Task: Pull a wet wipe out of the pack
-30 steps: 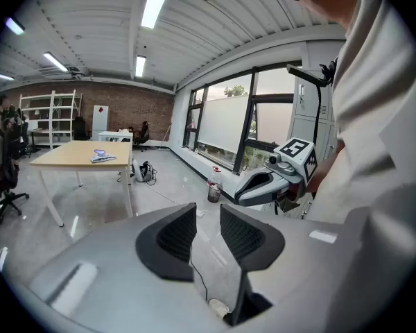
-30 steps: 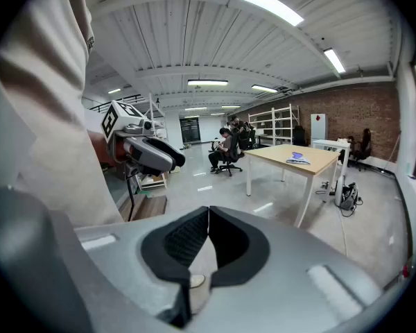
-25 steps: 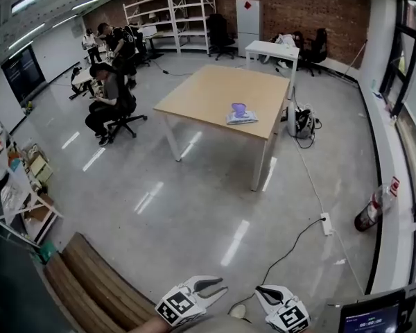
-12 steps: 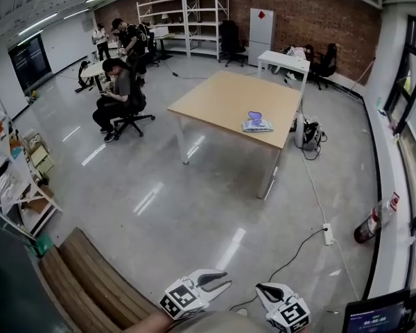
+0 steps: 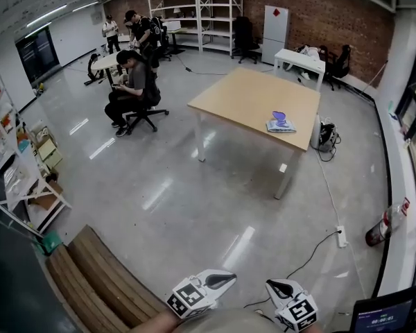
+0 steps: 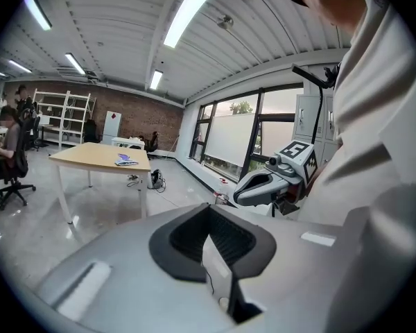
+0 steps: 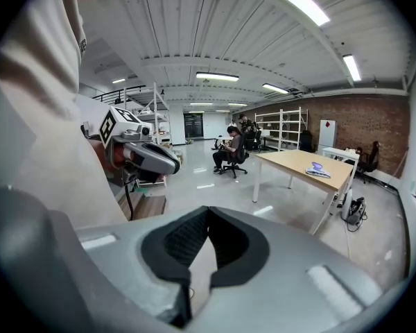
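Nearer than a second ago, the desk (image 5: 249, 96) carries the wet wipe pack (image 5: 281, 125) well ahead of both tongs. Left tongs (image 5: 230, 278) and right tongs (image 5: 270, 284) are pinched together, empty; no wipe pulled yet.

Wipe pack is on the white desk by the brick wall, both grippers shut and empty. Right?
No. The wipe pack lies on the wooden table, not the white desk, as the head view shows. The left gripper and right gripper are indeed shut and empty.
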### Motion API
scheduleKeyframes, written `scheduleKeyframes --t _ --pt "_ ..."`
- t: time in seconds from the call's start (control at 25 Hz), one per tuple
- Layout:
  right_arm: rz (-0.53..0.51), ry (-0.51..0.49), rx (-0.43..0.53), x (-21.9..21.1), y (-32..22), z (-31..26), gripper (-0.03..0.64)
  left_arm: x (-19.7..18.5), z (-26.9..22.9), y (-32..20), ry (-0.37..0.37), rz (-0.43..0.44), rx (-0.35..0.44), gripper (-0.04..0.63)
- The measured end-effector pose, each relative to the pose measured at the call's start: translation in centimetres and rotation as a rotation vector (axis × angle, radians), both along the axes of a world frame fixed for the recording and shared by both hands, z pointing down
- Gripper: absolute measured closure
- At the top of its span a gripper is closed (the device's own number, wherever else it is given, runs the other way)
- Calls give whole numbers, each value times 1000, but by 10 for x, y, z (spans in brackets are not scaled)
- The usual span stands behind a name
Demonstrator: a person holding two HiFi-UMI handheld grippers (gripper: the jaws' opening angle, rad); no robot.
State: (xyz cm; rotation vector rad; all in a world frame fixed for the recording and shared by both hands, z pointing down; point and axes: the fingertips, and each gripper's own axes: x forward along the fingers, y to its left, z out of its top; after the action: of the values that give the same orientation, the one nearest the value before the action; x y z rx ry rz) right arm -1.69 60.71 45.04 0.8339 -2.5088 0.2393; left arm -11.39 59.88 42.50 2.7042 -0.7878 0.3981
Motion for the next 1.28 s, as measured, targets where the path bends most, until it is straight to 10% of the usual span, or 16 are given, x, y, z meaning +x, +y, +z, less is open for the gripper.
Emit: scheduleKeyframes --t 0.48,1.04,1.28 --pt "30 21 -22 -70 -28 -7 615 -78 22 -31 9 -2 -42 589" --pt "-49 -49 14 -48 -201 12 614 -42 28 -193 -25 -54 -17 589" --pt "-17 -80 33 13 -297 11 614 26 4 -306 -103 6 112 589"
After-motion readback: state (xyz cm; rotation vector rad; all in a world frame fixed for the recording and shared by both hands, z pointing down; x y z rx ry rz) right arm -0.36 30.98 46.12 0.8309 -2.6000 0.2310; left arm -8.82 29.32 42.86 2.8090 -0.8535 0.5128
